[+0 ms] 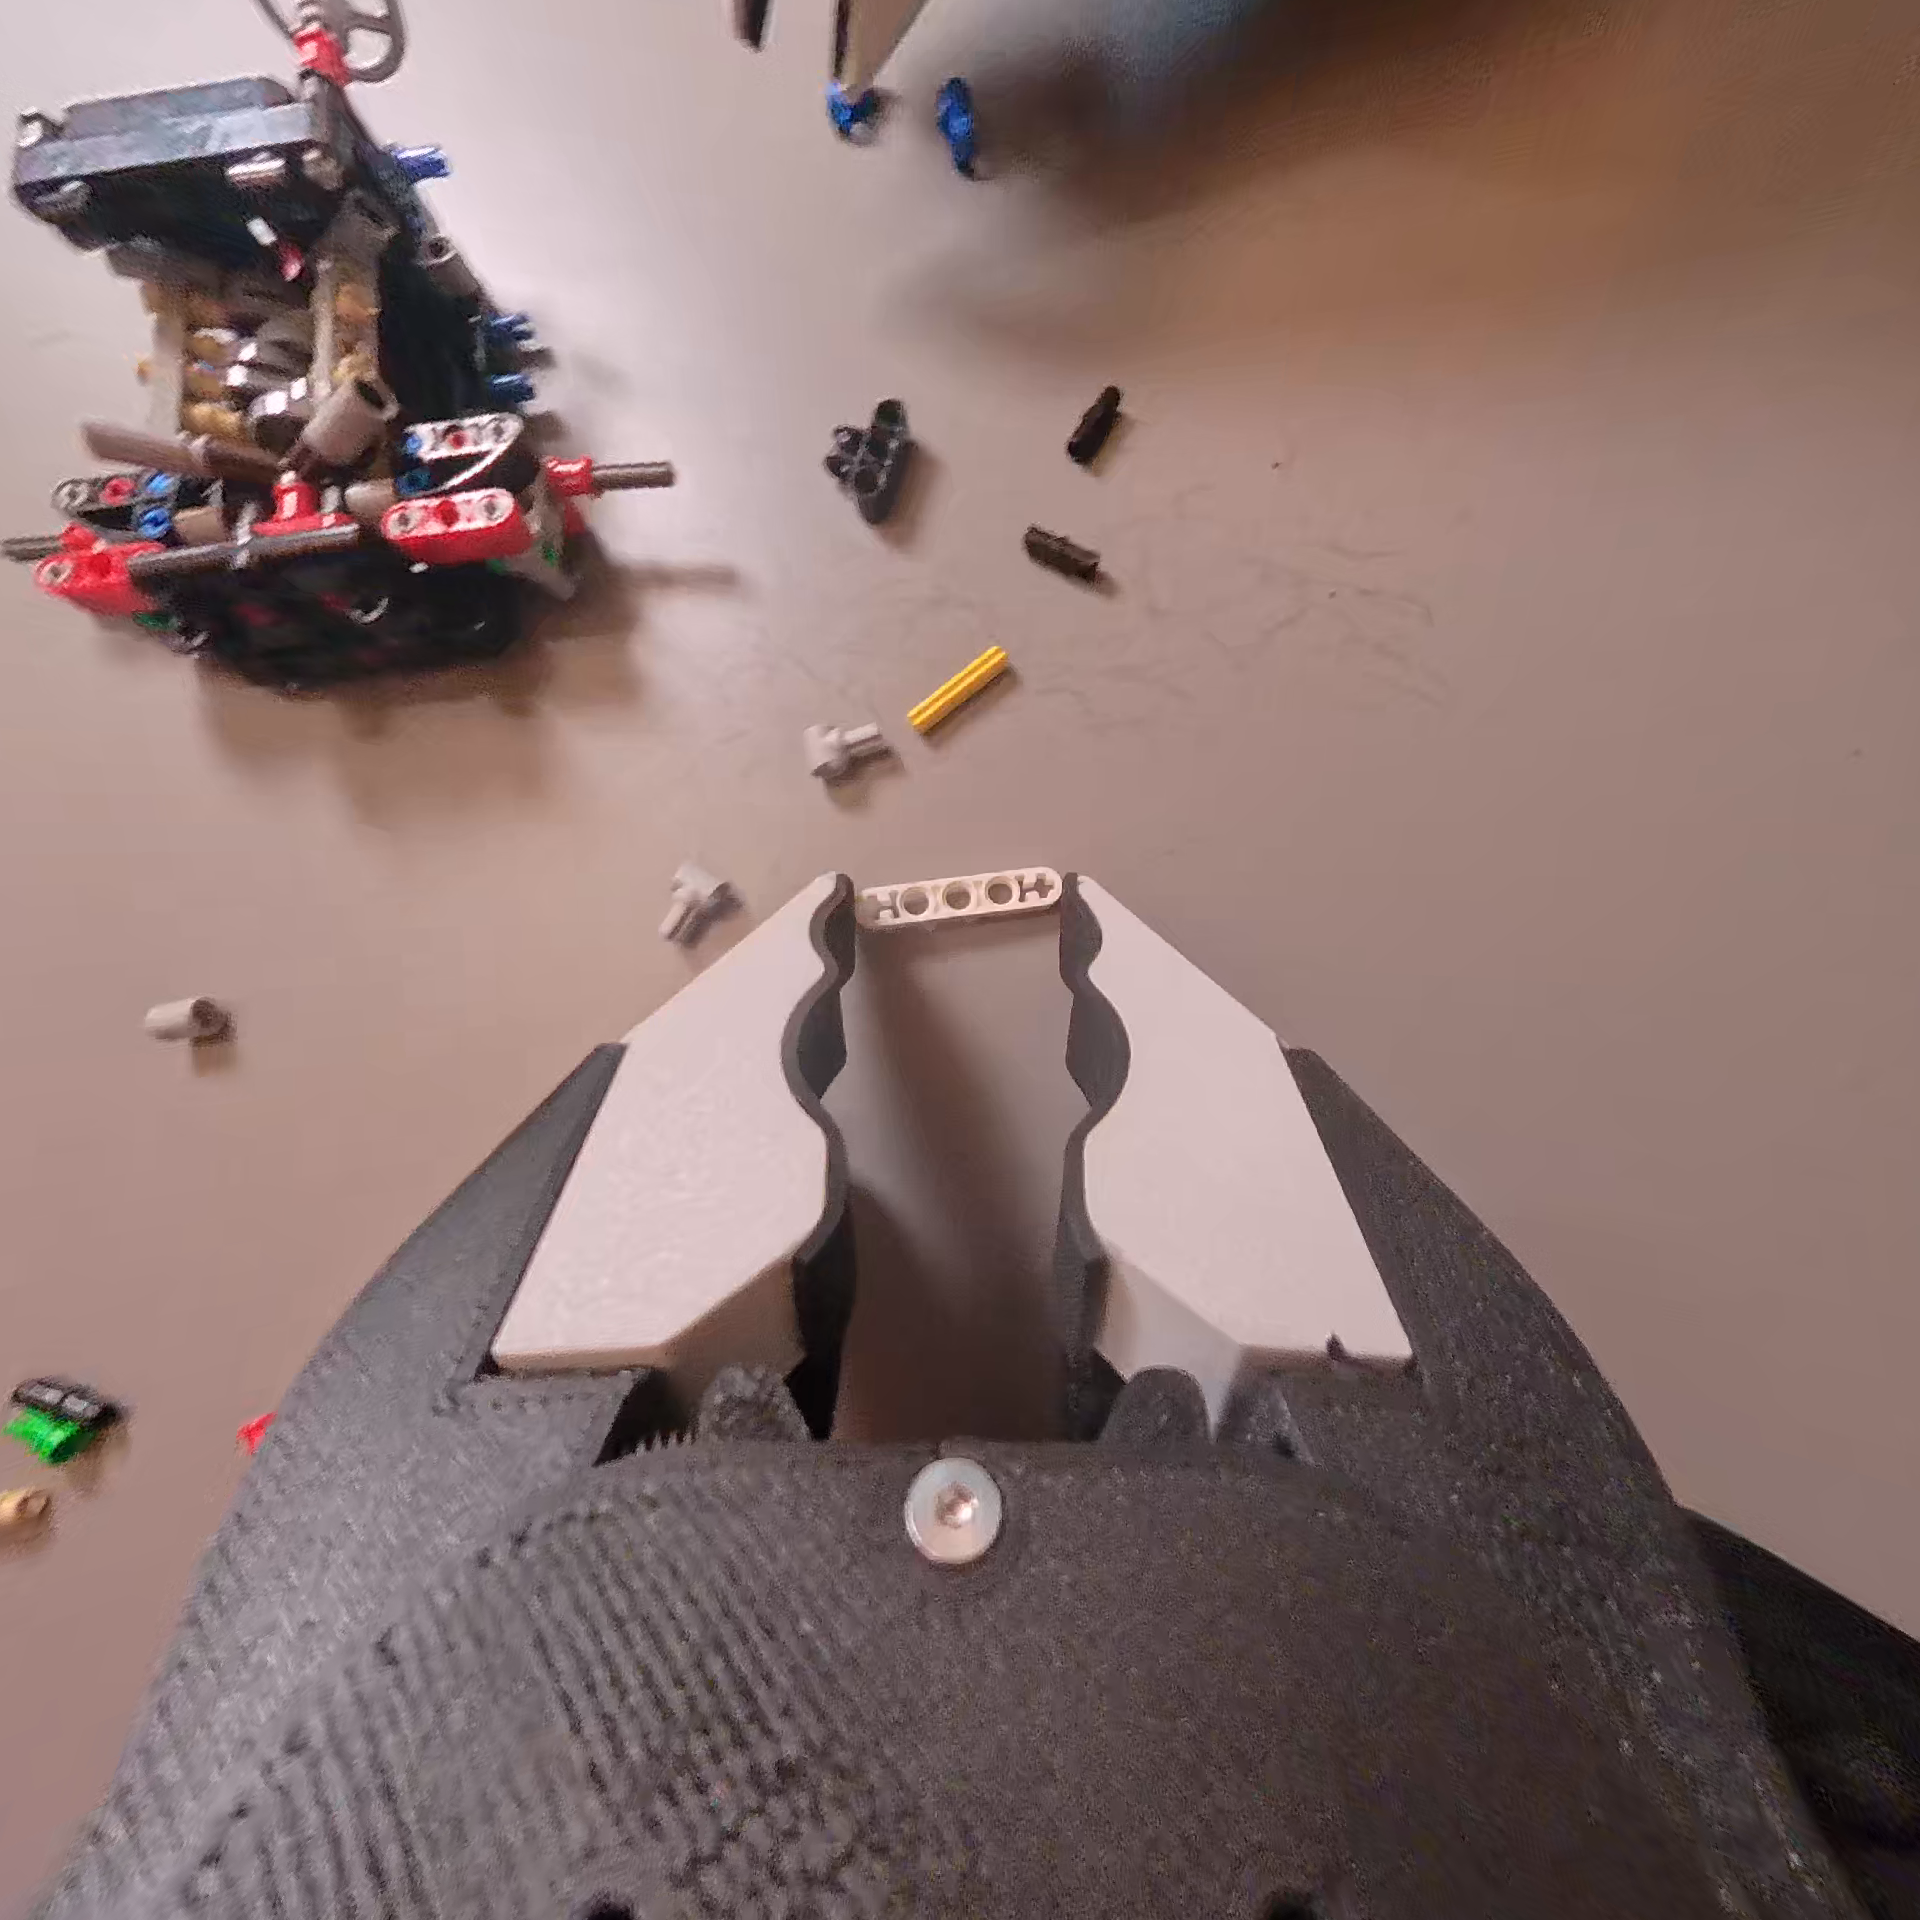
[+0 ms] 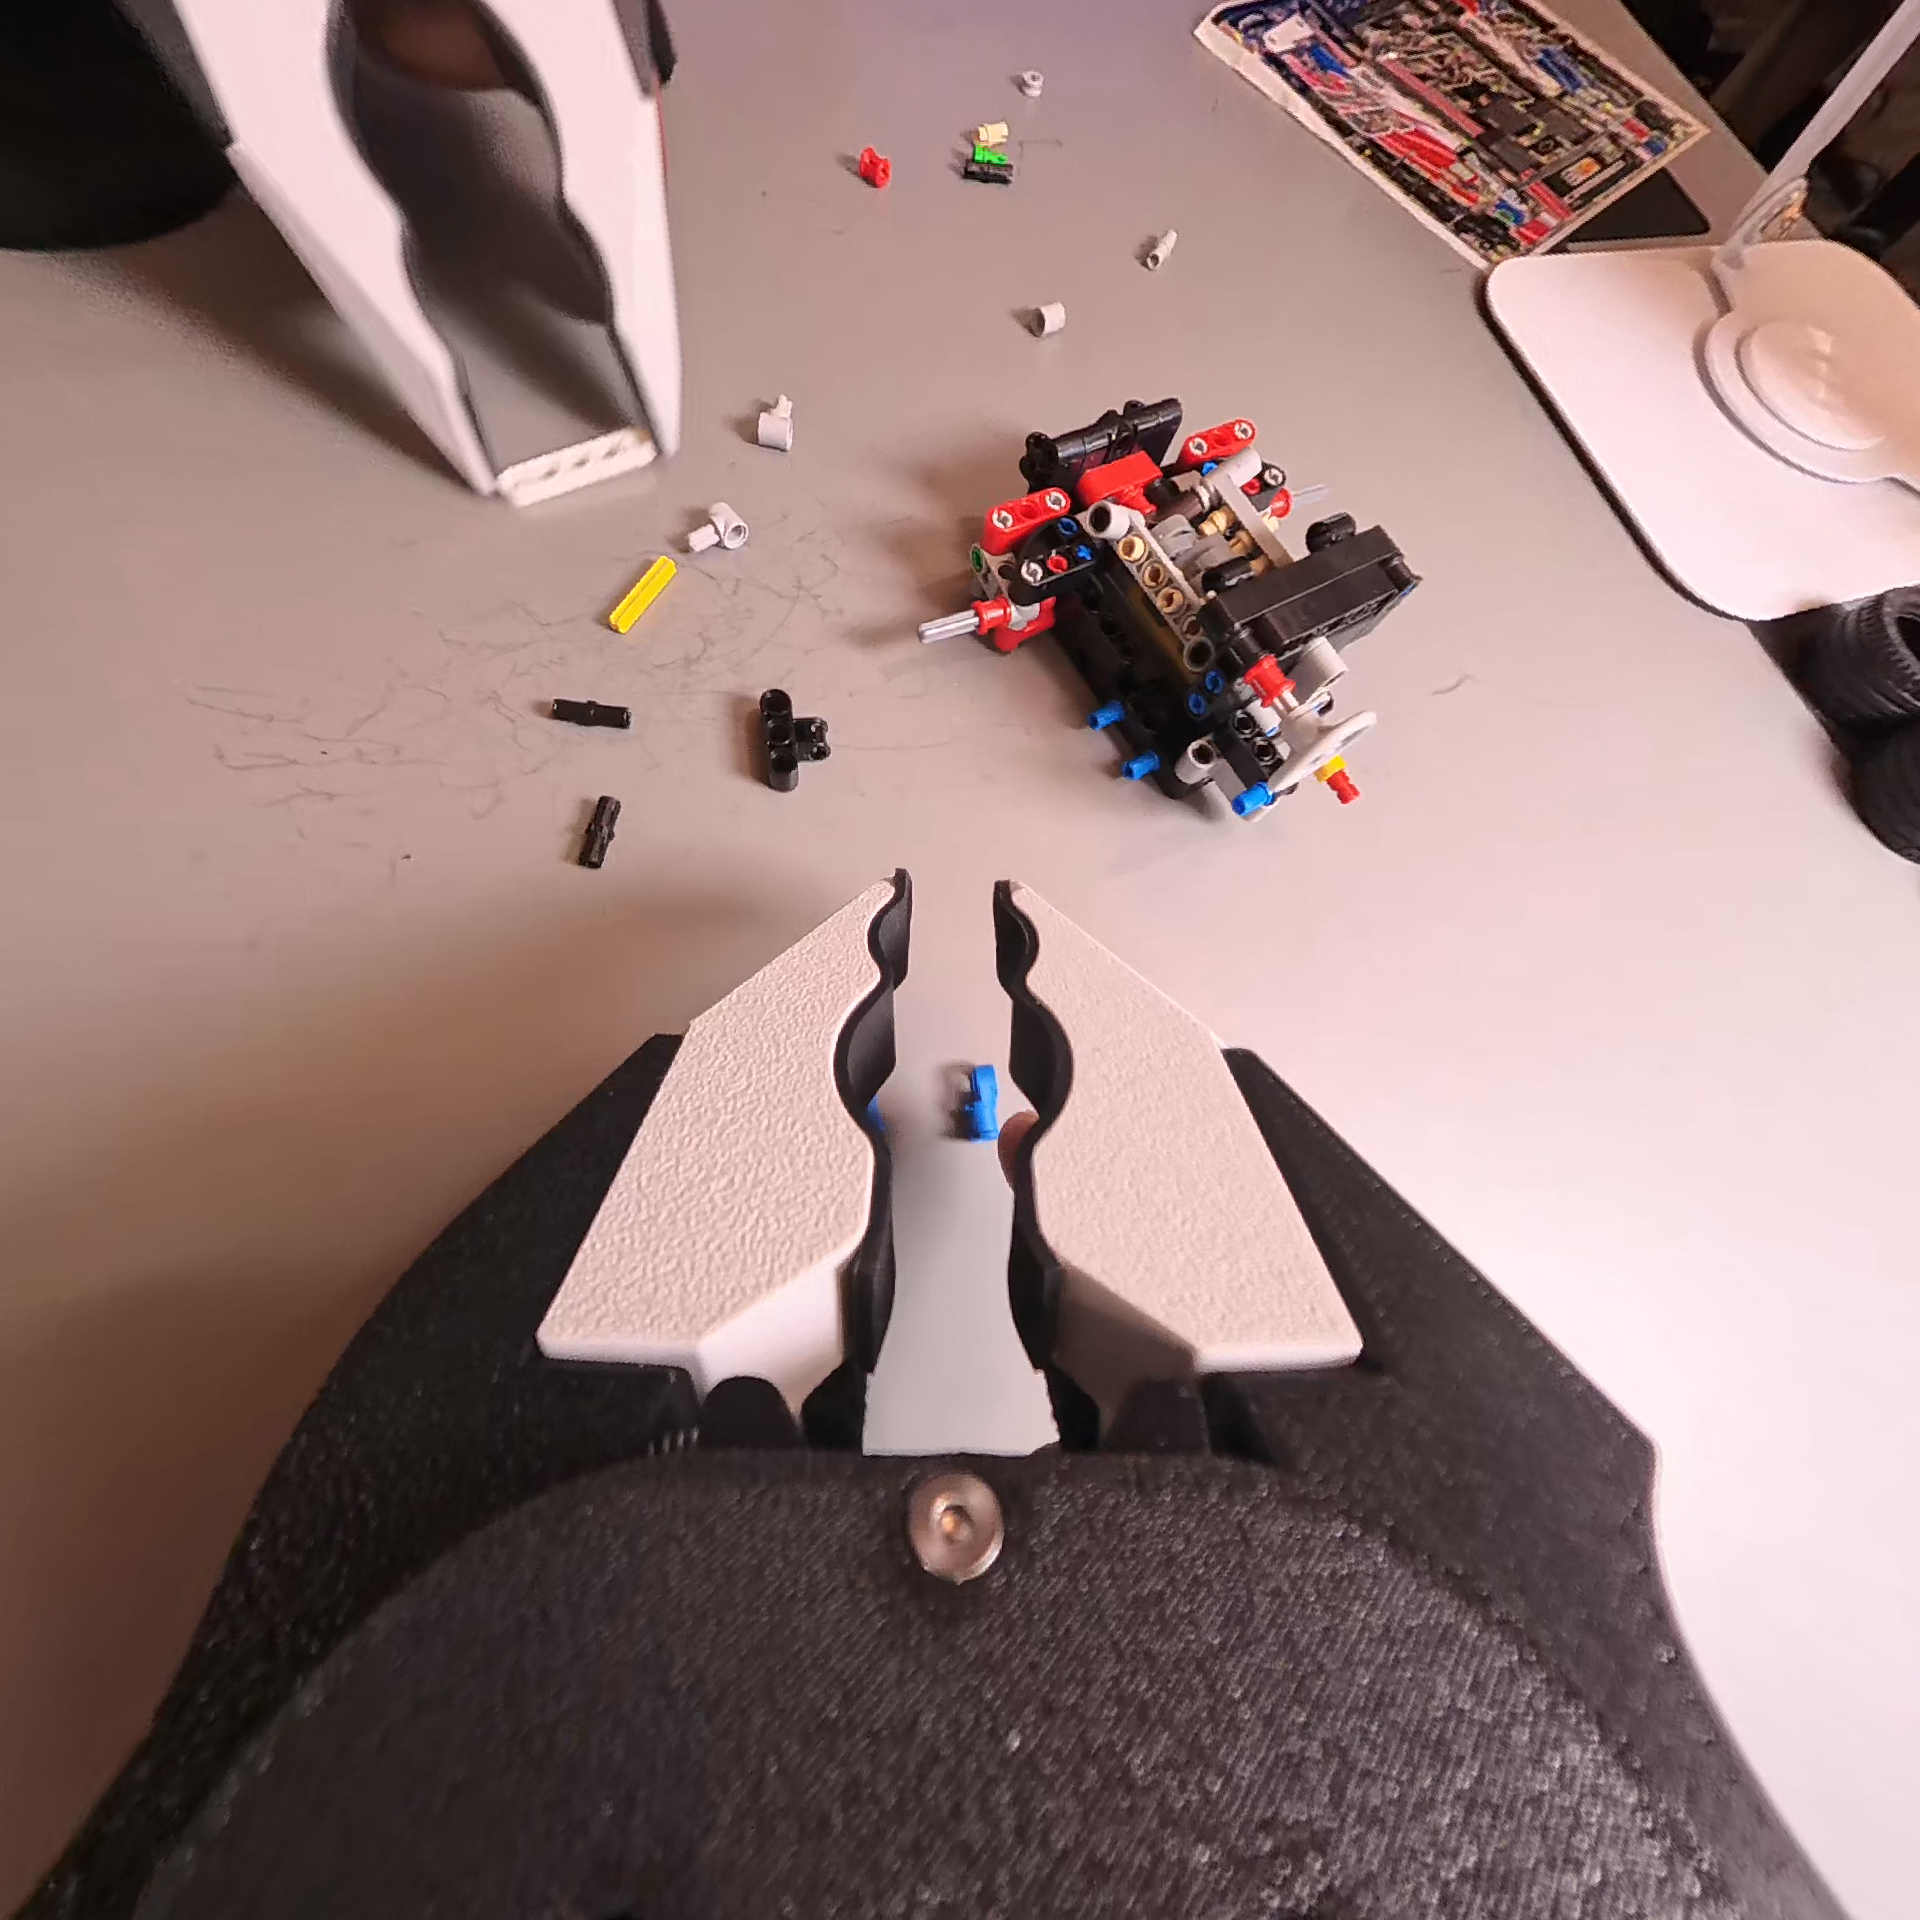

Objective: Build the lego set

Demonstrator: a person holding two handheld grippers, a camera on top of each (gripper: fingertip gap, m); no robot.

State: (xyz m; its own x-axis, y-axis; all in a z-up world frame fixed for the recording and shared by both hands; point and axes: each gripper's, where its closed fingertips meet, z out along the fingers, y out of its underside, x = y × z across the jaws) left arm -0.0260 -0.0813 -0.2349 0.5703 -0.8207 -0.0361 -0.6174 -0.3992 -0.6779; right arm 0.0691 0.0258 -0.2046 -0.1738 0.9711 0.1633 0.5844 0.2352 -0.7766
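- Left wrist view: the left gripper [image 1: 961, 899] pinches a white beam [image 1: 959, 898] endwise between its fingertips; the jaws stand apart only by the beam's length, each tip against one end.
- The beam has three round holes and a cross hole at each end. It lies crosswise over the table [image 1: 1455, 831].
- Ahead of the tips lie a yellow axle [image 1: 957, 690] and a grey connector [image 1: 844, 747], near each other. Another grey connector [image 1: 694, 902] lies just left of the left fingertip, not touching it.
- Farther off lie a black connector [image 1: 875, 457] and two black pins [image 1: 1094, 424] [image 1: 1061, 552].
- The model [image 1: 301, 416], black, red and grey, sits at upper left, well apart from the gripper.
- At the top edge the right gripper's tips [image 1: 831, 42] show above two blue pins [image 1: 852, 109] [image 1: 957, 123], blurred.
- Right wrist view: the right gripper [image 2: 953, 883] has its jaws a little apart, with nothing between the tips.
- A blue pin [image 2: 974, 1103] lies on the table [image 2: 312, 1039] below, seen through the gap. A second blue bit [image 2: 875, 1114] peeks from behind the left finger.
- The model [image 2: 1195, 603] stands ahead to the right.
- The left gripper [image 2: 574, 470] with the beam [image 2: 577, 468] at its tips shows at upper left.
- A booklet [image 2: 1455, 114] lies at the far right.
- No containers show in either view; the loose parts lie on the bare table.
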